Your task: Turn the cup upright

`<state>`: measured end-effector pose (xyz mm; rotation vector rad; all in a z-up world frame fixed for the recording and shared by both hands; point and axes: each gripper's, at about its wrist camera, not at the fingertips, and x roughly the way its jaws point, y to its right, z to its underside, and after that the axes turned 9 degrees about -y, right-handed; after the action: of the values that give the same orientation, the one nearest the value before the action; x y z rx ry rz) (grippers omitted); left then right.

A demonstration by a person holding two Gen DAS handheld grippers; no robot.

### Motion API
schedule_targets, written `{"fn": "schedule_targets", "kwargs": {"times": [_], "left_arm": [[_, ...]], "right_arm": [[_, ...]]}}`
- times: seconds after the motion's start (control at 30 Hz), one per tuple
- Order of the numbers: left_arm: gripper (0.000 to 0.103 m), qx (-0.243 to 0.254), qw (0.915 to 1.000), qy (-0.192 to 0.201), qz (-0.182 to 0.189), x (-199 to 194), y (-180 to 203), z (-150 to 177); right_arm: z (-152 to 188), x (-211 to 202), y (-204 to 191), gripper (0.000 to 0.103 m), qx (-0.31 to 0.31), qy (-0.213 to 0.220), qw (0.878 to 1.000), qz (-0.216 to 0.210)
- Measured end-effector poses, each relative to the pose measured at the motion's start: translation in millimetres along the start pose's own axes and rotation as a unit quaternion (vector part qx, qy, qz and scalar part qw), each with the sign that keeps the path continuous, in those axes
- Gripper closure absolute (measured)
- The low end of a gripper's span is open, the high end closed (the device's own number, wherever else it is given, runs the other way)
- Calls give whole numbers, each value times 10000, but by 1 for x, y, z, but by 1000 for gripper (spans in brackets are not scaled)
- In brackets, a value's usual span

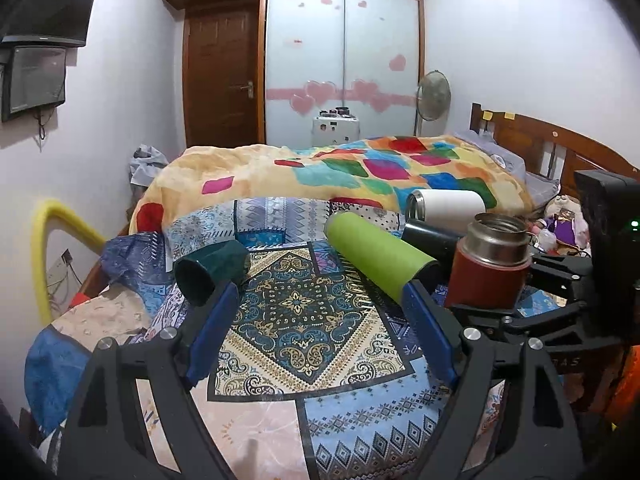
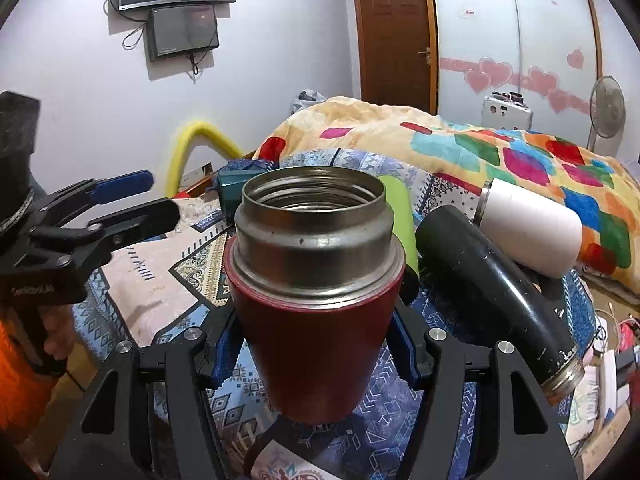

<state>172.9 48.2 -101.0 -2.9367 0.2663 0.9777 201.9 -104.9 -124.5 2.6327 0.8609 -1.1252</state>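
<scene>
Red flask held upright, four more cups lying down

At frame centre the right gripper (image 2: 312,344) clamps the red flask (image 2: 316,300), mouth up, steadying it; the left gripper (image 1: 320,320) is spread, empty, aimed between teal cup (image 1: 210,270) and green cup (image 1: 378,258).

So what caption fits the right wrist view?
Right hand-held gripper holds a red cup upright among cups lying on a patterned bedspread.
</scene>
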Motion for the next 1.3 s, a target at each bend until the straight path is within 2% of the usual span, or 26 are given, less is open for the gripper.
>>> {"fn": "schedule_targets", "kwargs": {"times": [0.17,0.43,0.63,0.8,0.9,1.13,1.3], "left_arm": [[18,-41,10000,-31,-48,1,2,9],[18,-123,9999,-78,-67,0,5,13],[18,-147,9998,91,-114,-22,11,13],[18,-194,9990,393,-118,-54,20,9],[18,-241,9976,635,-135,-78,27,6],[18,-297,9923,1193,-148,-135,49,4],[13,-293,9887,1455,-190,-165,63,8]], "right_arm": [[5,13,1,44,103,-187,9998,-36],[12,6,-6,43,78,-87,9999,29],[12,-13,-11,42,163,39,9998,44],[11,-48,-13,40,299,401,9987,51],[12,-79,-16,40,359,780,9962,147],[22,-154,-31,40,476,1692,9837,385],[30,-179,-39,33,534,2035,9766,440]]}}
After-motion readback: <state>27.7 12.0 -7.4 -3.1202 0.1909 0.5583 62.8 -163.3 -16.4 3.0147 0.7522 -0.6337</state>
